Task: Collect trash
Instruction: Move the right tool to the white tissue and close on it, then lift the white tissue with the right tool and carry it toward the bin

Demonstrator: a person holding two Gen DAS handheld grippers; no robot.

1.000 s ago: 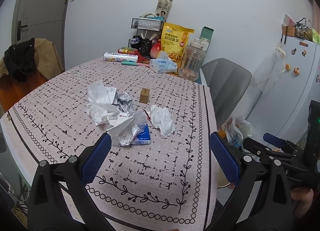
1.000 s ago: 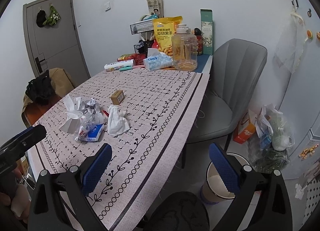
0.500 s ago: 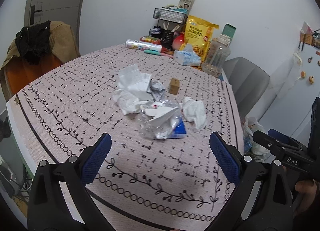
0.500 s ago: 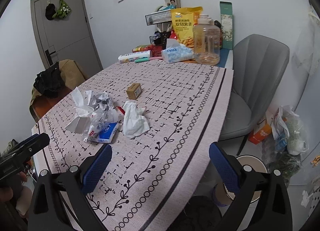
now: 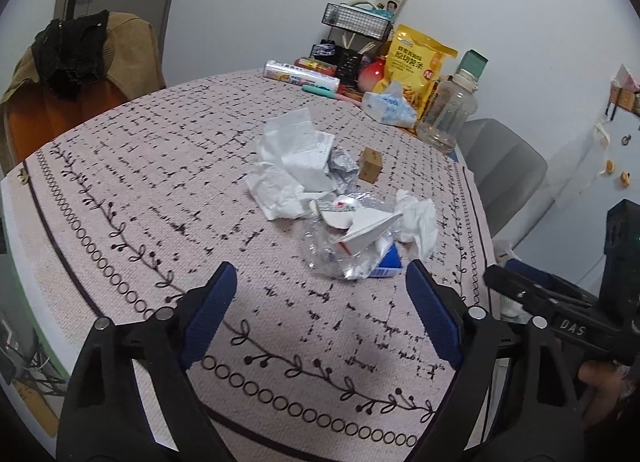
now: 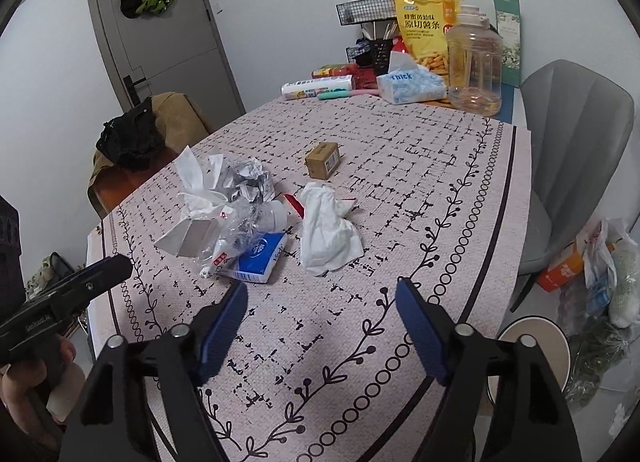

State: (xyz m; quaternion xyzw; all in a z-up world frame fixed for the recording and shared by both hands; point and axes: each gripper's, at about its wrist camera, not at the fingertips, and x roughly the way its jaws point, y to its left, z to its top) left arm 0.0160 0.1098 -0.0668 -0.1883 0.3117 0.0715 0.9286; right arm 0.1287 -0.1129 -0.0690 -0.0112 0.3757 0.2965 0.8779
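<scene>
Both pairs of blue-padded tongs, left tongs (image 5: 320,298) and right tongs (image 6: 320,312), stand apart and empty, jaws just narrowing, short of the heap of crumpled white paper and clear plastic trash (image 5: 316,189) mid-worktop (image 5: 160,165). Loose pieces could likely slip or scatter when pinched. One small brown cardboard box (image 6: 323,159), one blue tissue packet (image 6: 258,258), one round waste bin (image 6: 534,346) on the floor.

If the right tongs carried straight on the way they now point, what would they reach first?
Probably the crumpled white tissue on the patterned pink tablecloth. It lies just ahead of the right tongs, nearly centred between the open jaws, though depth is hard to judge.
</scene>
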